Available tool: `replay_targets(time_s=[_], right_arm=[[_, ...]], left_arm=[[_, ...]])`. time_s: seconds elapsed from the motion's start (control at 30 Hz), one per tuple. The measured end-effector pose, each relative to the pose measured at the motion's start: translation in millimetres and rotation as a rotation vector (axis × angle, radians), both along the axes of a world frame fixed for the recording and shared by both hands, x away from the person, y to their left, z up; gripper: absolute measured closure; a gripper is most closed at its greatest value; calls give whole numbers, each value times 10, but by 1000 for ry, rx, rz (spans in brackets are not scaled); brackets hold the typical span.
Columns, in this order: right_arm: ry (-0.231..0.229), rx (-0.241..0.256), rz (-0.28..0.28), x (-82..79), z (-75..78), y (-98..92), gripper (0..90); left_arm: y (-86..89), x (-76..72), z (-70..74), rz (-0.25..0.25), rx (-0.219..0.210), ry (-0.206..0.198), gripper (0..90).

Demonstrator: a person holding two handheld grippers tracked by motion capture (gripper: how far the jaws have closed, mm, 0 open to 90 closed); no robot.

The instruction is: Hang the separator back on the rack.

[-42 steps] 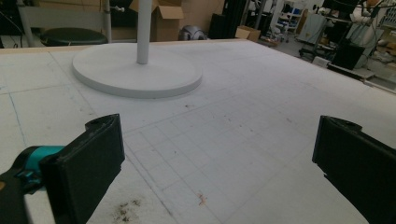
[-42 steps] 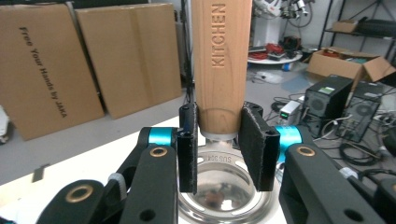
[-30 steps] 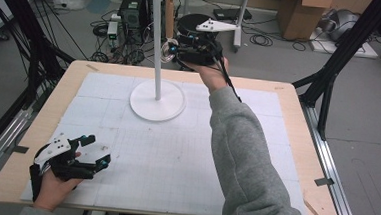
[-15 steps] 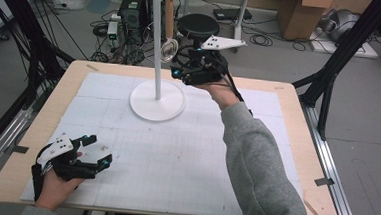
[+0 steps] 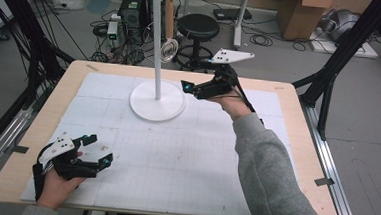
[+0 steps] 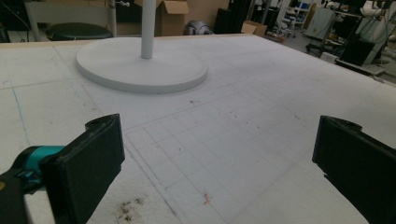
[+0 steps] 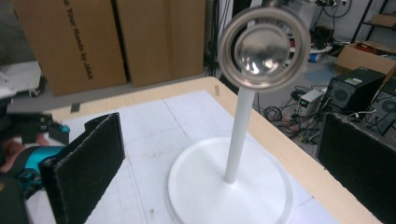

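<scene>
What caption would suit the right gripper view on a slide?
Open tongs face a white stand with a shiny metal ladle hanging in front of its pole.

sleeve (image 5: 270, 167): was grey and soft
right gripper (image 5: 187, 87): was black, with a teal spot and a grey three-cornered plate
left gripper (image 5: 98, 152): had black jaws and teal bits

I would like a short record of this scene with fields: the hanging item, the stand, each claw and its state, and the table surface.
hanging item: metal strainer with wooden handle, hung on the stand, off the table
stand: white pole stand with round base, upright on the mat
right claw: open, empty, in the air beside the stand, aimed at it
left claw: open, empty, low over the near left of the mat
surface: white gridded mat on a wooden table
</scene>
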State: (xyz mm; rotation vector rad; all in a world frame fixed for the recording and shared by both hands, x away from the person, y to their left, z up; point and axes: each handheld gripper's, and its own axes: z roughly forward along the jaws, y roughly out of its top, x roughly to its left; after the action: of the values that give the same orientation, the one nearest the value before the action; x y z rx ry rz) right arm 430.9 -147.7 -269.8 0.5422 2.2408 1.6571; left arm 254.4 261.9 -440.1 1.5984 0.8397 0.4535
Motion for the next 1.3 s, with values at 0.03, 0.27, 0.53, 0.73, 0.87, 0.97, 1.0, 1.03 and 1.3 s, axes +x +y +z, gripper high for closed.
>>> replay_targets(time_s=[0.03, 0.27, 0.53, 0.73, 0.87, 0.97, 1.0, 1.03, 1.3], right_arm=[[2, 5, 5, -21, -20, -33, 3], [3, -6, 9, -169, -114, -240, 3], [12, -29, -13, -316, -253, -541, 4], [17, -14, -45, -378, -358, -776, 4], [26, -23, -60, -423, -453, -891, 4], [37, -18, -64, -460, -519, -965, 4], [38, -16, -62, -471, -538, -988, 4], [37, -17, -64, -486, -555, -1013, 4], [41, -17, -60, -597, -658, -1171, 4]], left_arm=[[-1, -1, 2, -1, -1, 0, 27], [-18, 13, 18, -2, -2, -8, 28], [-46, 50, 28, 3, -12, -15, 27], [-41, 67, 26, 9, -12, -14, 28], [-44, 65, 26, 8, -11, -14, 27], [-45, 75, 23, 10, -19, -16, 27], [-45, 85, 20, 11, -19, -17, 28], [-49, 97, 17, 12, -20, -15, 27], [-84, 138, 32, 16, -31, -31, 28]])
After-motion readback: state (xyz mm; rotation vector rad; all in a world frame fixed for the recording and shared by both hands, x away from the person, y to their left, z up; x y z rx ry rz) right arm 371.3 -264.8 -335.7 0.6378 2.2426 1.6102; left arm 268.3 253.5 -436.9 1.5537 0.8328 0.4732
